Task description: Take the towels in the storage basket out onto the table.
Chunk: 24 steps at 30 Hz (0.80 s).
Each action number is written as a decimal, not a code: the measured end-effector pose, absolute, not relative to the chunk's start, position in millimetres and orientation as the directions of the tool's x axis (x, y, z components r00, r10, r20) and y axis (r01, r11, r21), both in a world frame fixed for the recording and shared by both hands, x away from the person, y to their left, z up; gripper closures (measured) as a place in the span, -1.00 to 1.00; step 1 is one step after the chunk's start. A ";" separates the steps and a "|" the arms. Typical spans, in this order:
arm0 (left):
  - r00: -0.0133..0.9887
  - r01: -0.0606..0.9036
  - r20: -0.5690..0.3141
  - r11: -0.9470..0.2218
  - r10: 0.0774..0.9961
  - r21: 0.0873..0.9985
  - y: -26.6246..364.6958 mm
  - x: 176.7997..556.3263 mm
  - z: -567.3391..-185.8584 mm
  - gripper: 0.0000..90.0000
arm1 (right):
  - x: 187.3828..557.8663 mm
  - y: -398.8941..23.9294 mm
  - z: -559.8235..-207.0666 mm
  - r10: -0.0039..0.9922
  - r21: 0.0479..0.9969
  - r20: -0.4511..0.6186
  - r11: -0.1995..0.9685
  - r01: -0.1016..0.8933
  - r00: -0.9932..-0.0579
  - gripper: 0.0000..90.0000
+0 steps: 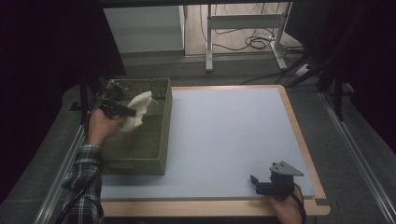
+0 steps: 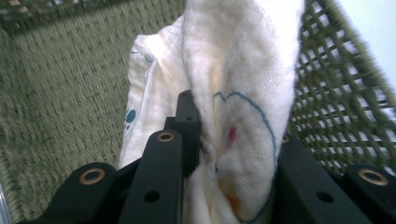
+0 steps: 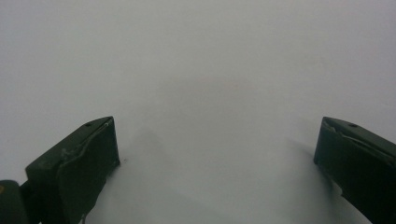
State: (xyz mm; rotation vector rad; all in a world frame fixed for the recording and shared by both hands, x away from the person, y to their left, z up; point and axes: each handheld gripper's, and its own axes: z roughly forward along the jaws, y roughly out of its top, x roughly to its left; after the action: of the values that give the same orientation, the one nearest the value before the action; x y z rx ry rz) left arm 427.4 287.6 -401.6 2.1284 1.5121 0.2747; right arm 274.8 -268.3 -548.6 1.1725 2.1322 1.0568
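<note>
High view first: you are holding the left gripper (image 1: 122, 111) over the green basket (image 1: 154, 154) at the table's left edge, and a white cloth (image 1: 138, 108) is hanging from its jaws above the basket's inside. You are taking the cloth out, so lift straight up until the dangling end is clearing the rim before you swing toward the blue mat (image 1: 224, 140); dragging it sideways early is likely to snag it on the lattice wall or tip the light basket. The right gripper (image 1: 262, 184) is resting near the mat's front right corner, well apart from the basket.

Left gripper view next: the cloth (image 2: 233, 93) is bunched between the two black jaws, which are pinching a thick fold of it, not fully pressed together. The fabric is white gauze with a blue line and small red and orange marks, and the basket's woven floor (image 2: 60, 93) and lattice wall (image 2: 341, 102) are sitting behind it. The fold is seated deep between the jaws, so the grip is looking secure; keep your squeeze steady, since gauze can slip.

Right gripper view last: the jaws are standing spread wide over bare mat (image 3: 201, 84), holding nothing. You are free to use this gripper to catch the cloth's loose end.
</note>
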 end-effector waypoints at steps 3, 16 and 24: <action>0.368 0.808 -0.112 -0.258 0.923 0.530 286.1 422.6 -394.4 0.69 | 274.8 -268.3 -548.6 0.856 0.810 -0.046 0.334 0.482 -0.515 -1.00; 0.411 0.731 -0.068 -0.284 0.909 0.620 277.0 399.2 -360.5 0.69 | 274.8 -268.3 -548.7 0.856 0.810 -0.046 0.334 0.481 -0.515 -1.00; 0.440 0.697 -0.069 -0.292 0.896 0.656 266.4 391.6 -345.4 0.69 | 274.8 -268.3 -548.7 0.856 0.811 -0.046 0.334 0.481 -0.515 -1.00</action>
State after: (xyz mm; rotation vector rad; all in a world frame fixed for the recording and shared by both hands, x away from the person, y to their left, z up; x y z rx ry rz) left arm 391.6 266.4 -345.4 2.0763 1.3313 0.4163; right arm 274.8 -268.3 -548.7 1.1721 2.1318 1.0566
